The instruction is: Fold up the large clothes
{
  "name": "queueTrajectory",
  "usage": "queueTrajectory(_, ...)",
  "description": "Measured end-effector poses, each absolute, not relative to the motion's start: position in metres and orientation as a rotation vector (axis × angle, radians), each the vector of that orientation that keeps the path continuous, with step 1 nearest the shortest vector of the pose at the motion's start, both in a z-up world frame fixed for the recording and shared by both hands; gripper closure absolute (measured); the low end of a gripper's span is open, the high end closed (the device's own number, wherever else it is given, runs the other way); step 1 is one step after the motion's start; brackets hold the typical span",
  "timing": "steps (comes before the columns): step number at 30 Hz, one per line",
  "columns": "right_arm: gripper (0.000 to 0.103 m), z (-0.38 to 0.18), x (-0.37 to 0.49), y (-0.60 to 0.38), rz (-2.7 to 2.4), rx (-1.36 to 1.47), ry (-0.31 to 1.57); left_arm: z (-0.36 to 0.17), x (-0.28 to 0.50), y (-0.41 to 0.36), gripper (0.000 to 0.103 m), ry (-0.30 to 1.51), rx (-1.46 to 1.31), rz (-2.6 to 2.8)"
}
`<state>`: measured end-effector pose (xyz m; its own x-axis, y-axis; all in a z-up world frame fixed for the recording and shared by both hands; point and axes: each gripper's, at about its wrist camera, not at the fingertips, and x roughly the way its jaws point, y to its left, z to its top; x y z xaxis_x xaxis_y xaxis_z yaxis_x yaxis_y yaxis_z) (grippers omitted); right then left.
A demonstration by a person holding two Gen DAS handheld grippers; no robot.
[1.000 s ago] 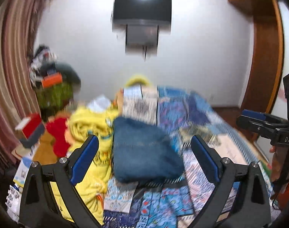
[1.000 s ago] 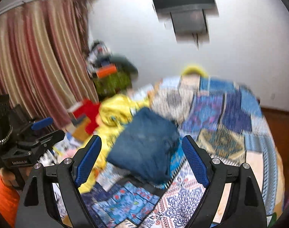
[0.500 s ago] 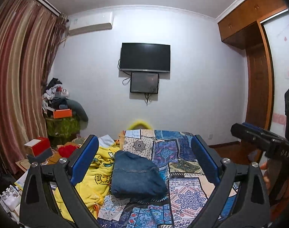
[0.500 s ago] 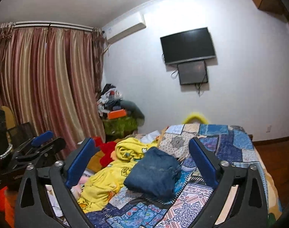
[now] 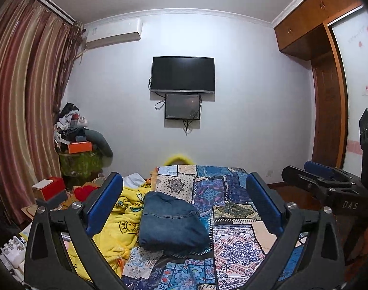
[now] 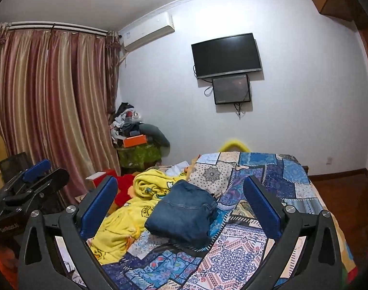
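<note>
Since a second ago both views have swung up from the bed to take in the wall and ceiling, and my right gripper has just been opening, with nothing between its pads; both grippers now sit back from the bed. The patchwork bedspread, quilted in blue, cream and orange printed squares, fills the lower part of both views, its near edge cut off by the frame. Striped curtains in red and gold hang in soft vertical folds at the left. Two dark screens are on the far wall: one television and one smaller monitor just beneath it. One folded blue denim garment lies on the bedspread as a plump rectangular bundle with stitched seams showing, touching one crumpled yellow fleece blanket on its left; the blanket's print is too creased to read fully. A heap of clothes and boxes in the far corner is too jumbled to count. My left gripper stands wide apart, empty, its blue pads framing the denim from a distance without touching it. In each view the other gripper is partly cut off at the edge.
</note>
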<state>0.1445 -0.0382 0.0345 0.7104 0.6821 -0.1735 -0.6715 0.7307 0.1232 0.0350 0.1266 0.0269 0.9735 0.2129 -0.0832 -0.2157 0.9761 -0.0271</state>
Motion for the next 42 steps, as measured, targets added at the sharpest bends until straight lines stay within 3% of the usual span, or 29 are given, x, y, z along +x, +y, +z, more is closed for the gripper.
queueTrajectory(42, 0.0, 0.033, 0.139, -0.035, 0.718, 0.013, 0.217, 0.012, 0.053, 0.144, 0.001, 0.15, -0.088, 0.199)
